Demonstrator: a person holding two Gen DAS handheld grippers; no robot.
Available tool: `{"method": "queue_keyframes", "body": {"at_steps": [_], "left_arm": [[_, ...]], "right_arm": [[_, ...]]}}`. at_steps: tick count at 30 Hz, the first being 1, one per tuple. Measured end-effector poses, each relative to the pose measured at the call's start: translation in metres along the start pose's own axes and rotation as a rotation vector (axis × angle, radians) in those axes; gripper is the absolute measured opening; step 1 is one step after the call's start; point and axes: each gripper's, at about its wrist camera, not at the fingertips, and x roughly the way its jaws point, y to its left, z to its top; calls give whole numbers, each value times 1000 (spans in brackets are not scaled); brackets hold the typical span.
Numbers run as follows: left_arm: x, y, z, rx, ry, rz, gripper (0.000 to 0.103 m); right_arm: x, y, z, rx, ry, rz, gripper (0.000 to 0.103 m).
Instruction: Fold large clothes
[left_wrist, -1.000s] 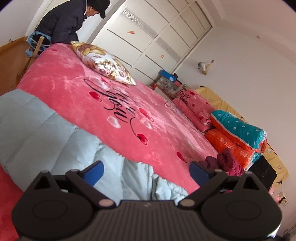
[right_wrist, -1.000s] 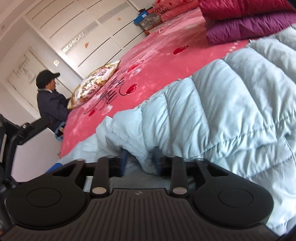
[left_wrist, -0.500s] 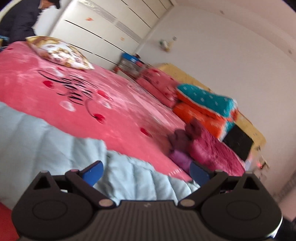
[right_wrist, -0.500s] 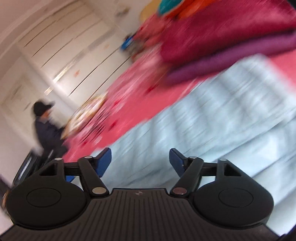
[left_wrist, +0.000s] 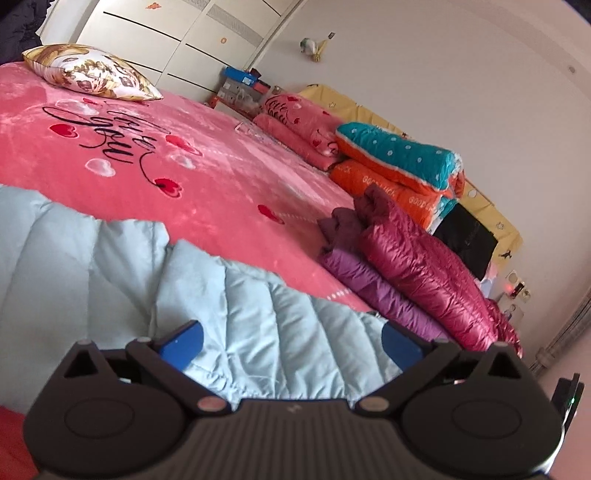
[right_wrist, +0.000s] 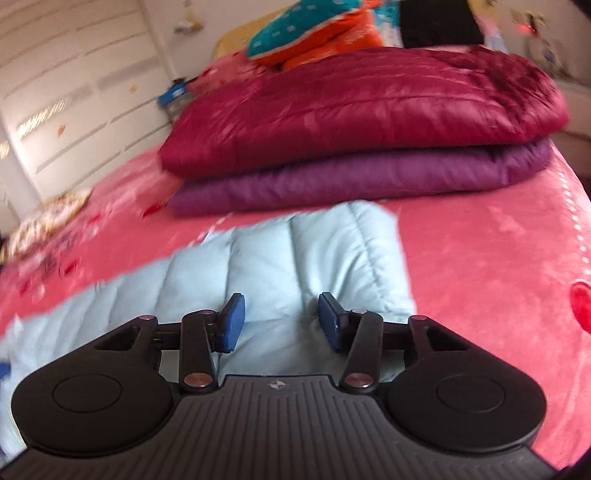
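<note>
**Right jaws closing again, jacket not yet gripped**

Left wrist view: your left gripper (left_wrist: 291, 341) hangs wide open, empty, over the pale blue jacket (left_wrist: 110, 280) at the near bed edge.

Right wrist view: your right gripper (right_wrist: 281, 322) released the fabric, swung right, and its jaws have just been narrowing over the sleeve end, pads not pressing. The folded crimson jacket (right_wrist: 362, 107) and purple jacket (right_wrist: 354, 181) lie just beyond, limiting fold room.
</note>
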Motion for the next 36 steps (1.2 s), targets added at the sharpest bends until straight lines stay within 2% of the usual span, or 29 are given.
{"method": "queue_keyframes", "body": {"at_steps": [3,8,14,15,18,21,23,24,29,32,36], "left_arm": [[6,5,-2,-17,33,30,102],[16,16,-7,-48,99,75,102],[24,8,-16,39,105,138,102],[25,6,-17,53,103,146,102],[22,0,-20,85,87,164,102],[9,-4,-18,78,47,153,101],[-6,-6,-14,83,-7,141,101],[-13,-7,-12,97,-37,142,101],[-54,-5,-6,85,-166,178,101],[-71,0,-7,62,-200,234,101],[-92,14,-9,-15,-218,328,101]], "right_arm": [[6,19,-16,-110,11,-43,58],[9,21,-37,-159,0,-81,58],[8,22,-51,-209,-35,-117,60],[10,21,-45,-213,-36,-121,61],[6,22,-45,-211,-37,-122,67],[3,21,-40,-190,-28,-112,77],[-6,20,-34,-169,-23,-106,98],[-15,19,-32,-153,-34,-99,101],[-72,9,-30,-65,-114,-96,101],[-101,-4,-35,-11,-140,-94,101],[-132,-13,-46,4,-141,-90,101]]}}
